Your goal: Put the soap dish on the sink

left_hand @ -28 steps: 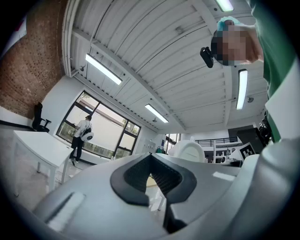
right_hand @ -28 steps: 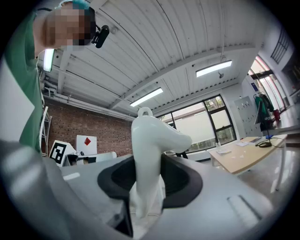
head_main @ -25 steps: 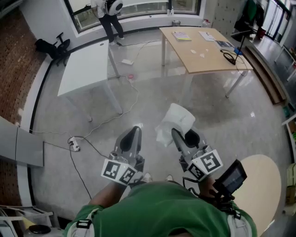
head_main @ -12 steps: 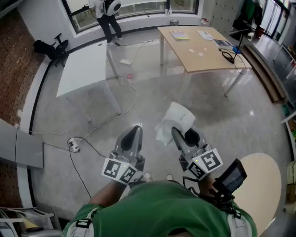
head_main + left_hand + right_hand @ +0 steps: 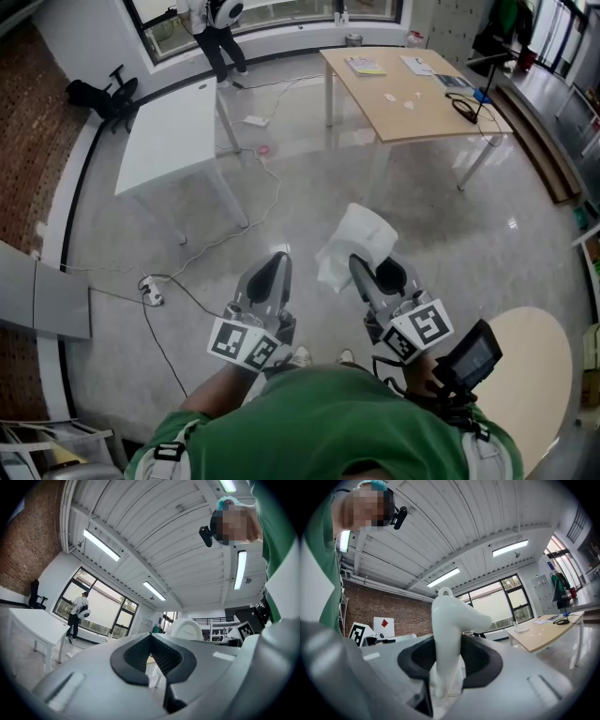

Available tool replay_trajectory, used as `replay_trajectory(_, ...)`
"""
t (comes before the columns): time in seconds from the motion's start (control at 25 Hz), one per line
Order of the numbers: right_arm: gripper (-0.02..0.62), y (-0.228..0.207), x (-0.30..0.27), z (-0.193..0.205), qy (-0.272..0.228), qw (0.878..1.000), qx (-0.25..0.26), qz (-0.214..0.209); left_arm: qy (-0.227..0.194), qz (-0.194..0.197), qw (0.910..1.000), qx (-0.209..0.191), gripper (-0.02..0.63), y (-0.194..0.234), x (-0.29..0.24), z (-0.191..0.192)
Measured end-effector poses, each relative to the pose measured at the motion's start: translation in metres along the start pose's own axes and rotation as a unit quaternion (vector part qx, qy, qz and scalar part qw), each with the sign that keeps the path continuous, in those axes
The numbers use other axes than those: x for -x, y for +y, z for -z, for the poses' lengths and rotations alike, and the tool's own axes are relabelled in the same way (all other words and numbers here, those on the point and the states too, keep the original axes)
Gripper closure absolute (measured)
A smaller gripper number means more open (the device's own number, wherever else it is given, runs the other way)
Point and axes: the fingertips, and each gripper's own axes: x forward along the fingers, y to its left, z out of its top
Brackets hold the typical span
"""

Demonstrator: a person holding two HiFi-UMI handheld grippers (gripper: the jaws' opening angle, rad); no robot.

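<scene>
Right, far left first: a black office chair (image 5: pixel 106 94) sits by the brick wall (image 5: pixel 33 131). Just beside it a white table (image 5: pixel 173 131) stands on the glossy grey floor (image 5: pixel 450 234). Up at the window, a person (image 5: pixel 220 28) is standing.

A pale cable (image 5: pixel 269 187) snakes down from that table across the floor, and a power strip (image 5: pixel 150 298) lies lower left.

Now to the middle. The left gripper (image 5: pixel 277 261) is held out ahead of the green shirt (image 5: pixel 328 422), its marker cube (image 5: pixel 246 345) facing up. Its claw is clenched on nothing. In the left gripper view the dark pads (image 5: pixel 166 660) come together at the tip, with only room showing through the gap behind.

Next door is the soap dish (image 5: pixel 361 236), white and curved, up in the air over the floor just right of the left gripper. The right gripper (image 5: pixel 372 269) is grasping it. In the right gripper view the dish stands up out of the jaws, pinched at its lower end between the dark pads, with a small loop at its top.

Further right and well beyond, a wooden table (image 5: pixel 412 103) carries papers (image 5: pixel 367 68) and a black cord (image 5: pixel 464 114). Low at the right edge sits a round pale tabletop (image 5: pixel 539 375).
</scene>
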Motion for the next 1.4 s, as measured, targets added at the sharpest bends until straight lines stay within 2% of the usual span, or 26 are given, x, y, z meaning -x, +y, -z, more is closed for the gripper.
replay_trajectory(0.4,0.456,0.021,-0.043,0.006,-0.003,1.0,0.013,0.008,-0.011,-0.005,0.9999,-0.008,0.598,0.047,0.007,-0.014)
replay_trajectory(0.88,0.456,0.032,-0.095,0.024,0.015,1.0,0.008,0.018,-0.005,-0.022,0.9997,0.004,0.598,0.108,0.012,-0.016)
replay_trajectory(1.4,0.456,-0.032,-0.152,0.01,0.008,1.0,0.0,-0.026,-0.012,-0.067,0.9975,-0.016,0.598,0.136,-0.064,-0.015)
